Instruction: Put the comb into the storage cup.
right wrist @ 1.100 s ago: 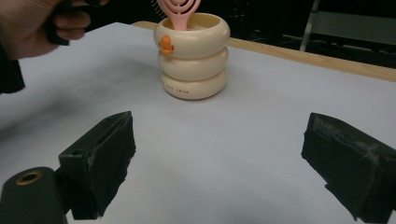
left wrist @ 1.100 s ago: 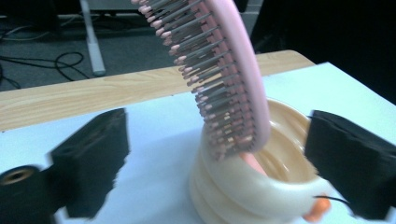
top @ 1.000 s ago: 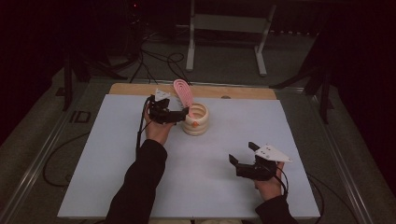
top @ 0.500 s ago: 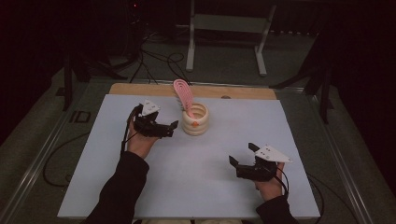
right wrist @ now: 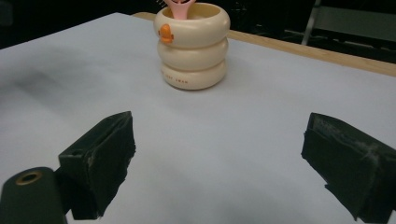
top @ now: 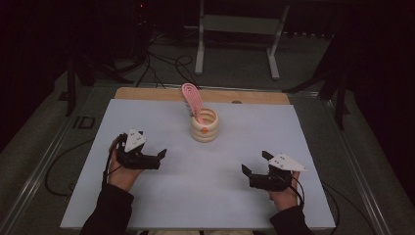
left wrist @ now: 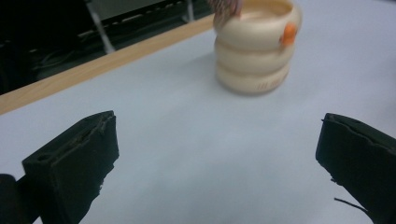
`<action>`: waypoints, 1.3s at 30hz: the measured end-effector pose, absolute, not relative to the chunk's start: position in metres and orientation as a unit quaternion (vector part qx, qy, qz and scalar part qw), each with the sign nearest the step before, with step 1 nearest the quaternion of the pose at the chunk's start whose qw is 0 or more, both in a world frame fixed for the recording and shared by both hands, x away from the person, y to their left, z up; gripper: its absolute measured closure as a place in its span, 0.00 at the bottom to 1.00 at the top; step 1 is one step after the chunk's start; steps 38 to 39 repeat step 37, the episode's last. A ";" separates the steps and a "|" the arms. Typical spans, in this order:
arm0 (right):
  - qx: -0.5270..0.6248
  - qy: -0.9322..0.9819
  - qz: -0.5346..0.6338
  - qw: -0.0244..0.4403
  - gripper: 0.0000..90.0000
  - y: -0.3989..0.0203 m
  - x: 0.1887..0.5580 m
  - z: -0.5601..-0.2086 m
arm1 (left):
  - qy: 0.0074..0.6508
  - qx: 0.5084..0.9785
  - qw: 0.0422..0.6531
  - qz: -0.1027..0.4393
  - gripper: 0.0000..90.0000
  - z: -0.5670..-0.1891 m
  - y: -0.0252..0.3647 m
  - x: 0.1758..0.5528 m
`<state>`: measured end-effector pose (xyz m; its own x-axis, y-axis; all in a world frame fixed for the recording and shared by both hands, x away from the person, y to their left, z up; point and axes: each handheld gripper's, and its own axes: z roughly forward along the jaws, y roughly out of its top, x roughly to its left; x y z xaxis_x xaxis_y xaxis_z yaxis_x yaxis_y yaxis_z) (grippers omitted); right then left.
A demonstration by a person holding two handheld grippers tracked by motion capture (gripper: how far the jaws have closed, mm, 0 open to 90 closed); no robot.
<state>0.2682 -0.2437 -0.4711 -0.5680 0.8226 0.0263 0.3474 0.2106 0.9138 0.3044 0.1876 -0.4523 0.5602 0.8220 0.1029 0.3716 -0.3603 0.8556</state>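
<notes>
Now you're holding left gripper (top: 159, 157) and right gripper (top: 250, 172) jaws wide, empty, near cream holder (top: 204, 126); pink comb (top: 192, 98) standing inside.

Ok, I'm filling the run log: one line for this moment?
left tongs: open, empty | right tongs: open, empty | pink brush: standing in cream holder | both tongs apart from holder

Lettering on the holder, too small to read

The cream ringed holder (right wrist: 192, 44), which stood near the far edge of the tabletop (top: 205, 196), carried one short line of small brown lettering on its lowest ring. In the right gripper view the characters were blurred beyond reading, and in the left gripper view they were only smudged strokes. No other writing could be read.
</notes>
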 end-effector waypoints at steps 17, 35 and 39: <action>0.390 0.737 0.491 0.253 0.10 -0.253 0.269 -0.470 | 0.410 0.731 0.460 0.295 0.00 -0.479 0.234 0.261; 0.359 0.724 0.522 0.274 0.10 -0.266 0.257 -0.478 | 0.435 0.679 0.491 0.331 0.00 -0.480 0.255 0.242; 0.358 0.724 0.521 0.274 0.10 -0.266 0.257 -0.479 | 0.436 0.678 0.490 0.331 0.00 -0.480 0.255 0.242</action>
